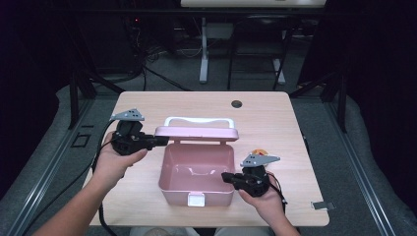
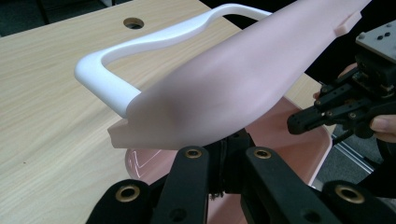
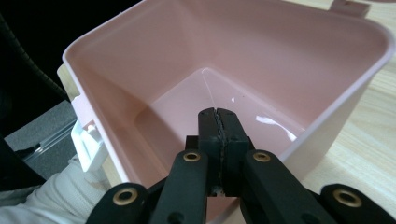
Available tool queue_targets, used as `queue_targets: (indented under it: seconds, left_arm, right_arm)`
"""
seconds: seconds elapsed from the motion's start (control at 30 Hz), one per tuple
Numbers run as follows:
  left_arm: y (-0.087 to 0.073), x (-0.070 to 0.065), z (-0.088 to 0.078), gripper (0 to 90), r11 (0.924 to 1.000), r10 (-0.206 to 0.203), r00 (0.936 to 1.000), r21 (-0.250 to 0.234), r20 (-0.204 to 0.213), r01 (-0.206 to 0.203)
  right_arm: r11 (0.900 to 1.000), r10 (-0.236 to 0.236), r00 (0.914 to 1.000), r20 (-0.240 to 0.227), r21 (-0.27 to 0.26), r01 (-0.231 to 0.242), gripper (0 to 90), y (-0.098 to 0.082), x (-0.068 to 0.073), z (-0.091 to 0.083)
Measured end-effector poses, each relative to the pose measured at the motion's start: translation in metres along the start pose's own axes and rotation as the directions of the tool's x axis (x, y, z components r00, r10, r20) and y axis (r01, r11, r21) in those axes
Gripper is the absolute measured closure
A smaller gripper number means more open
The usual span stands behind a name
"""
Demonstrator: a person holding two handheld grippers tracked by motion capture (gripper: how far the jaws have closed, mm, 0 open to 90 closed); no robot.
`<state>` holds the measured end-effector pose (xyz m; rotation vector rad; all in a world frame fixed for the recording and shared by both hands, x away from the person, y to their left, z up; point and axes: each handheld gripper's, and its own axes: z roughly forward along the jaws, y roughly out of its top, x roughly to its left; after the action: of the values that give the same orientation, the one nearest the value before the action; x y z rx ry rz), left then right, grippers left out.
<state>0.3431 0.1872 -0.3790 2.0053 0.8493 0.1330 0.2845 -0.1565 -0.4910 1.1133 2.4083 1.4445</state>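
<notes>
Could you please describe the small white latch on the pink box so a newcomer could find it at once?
On the wooden table stands an open pink box, its lid raised at the back. The latch sits mid-way along the front wall, nearest the person. It is the one white piece there; the white handle is up on the lid.

a pale wood-grain worktop [image 1: 275, 113] with a round cable hole [image 1: 237, 103] near its far edge stands on grey carpet floor [image 1: 314, 118]. beyond it the room is dark, with black frame legs [image 1: 74, 93] at the sides, a white table leg [image 1: 203, 49] and loose cables [image 1: 147, 64] on the floor.
</notes>
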Motion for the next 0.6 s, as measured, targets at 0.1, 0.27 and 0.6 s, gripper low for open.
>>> queue_targets:
  seconds: [0.1, 0.27, 0.6]
  left_arm:
    - [0.0015, 0.0004, 0.0004, 89.6, 1.0000, 0.001, 1.0000, 0.001, -0.002, -0.001]
    - [0.0037, 0.0017, 0.0006, 89.6, 1.0000, -0.003, 1.0000, -0.004, -0.007, 0.003]
    - [0.0101, 0.0020, 0.0004, 89.6, 1.0000, 0.001, 0.9999, -0.007, -0.014, -0.001]
  right_arm:
    - [1.000, -0.018, 0.9998, 0.002, 0.012, 0.018, 89.8, -0.0007, 0.0021, 0.0015]
    - [1.000, -0.022, 0.9997, 0.000, 0.013, 0.022, 89.9, -0.0026, 0.0053, 0.0027]
    - [1.000, -0.027, 0.9996, 0.004, 0.016, 0.027, 90.0, -0.0030, 0.0031, 0.0014]
